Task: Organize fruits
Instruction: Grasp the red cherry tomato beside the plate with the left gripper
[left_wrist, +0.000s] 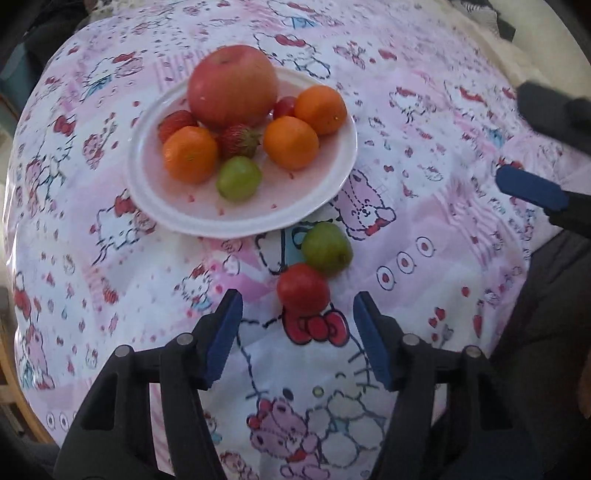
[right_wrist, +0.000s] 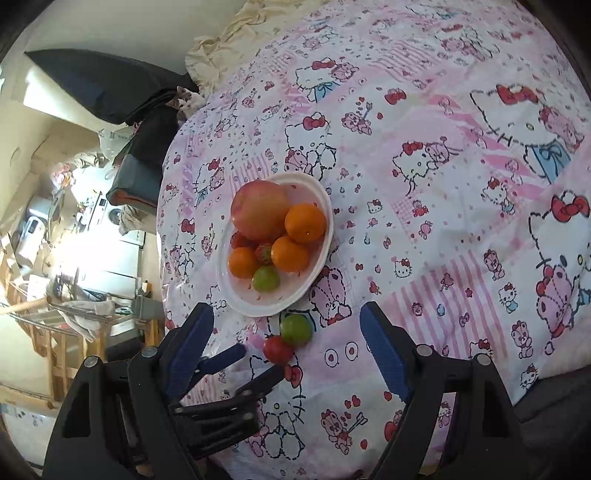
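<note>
Two loose fruits, a red tomato (left_wrist: 303, 290) and a green grape (left_wrist: 327, 246), lie touching at the plate's (left_wrist: 155, 201) five o'clock; left gripper (left_wrist: 297, 339) and right gripper (right_wrist: 286, 354) both spread, empty.

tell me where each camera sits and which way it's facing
Left wrist view: on the left gripper, aimed steeply down at the red tomato and green fruit on the tablecloth; its own open fingers show, and the right gripper's fingers at the right edge.
Right wrist view: on the right gripper, angled down and forward over the plate; its own fingers show, plus the left gripper below.
Shared: plate of fruit, the two loose fruits, the cloth.
</note>
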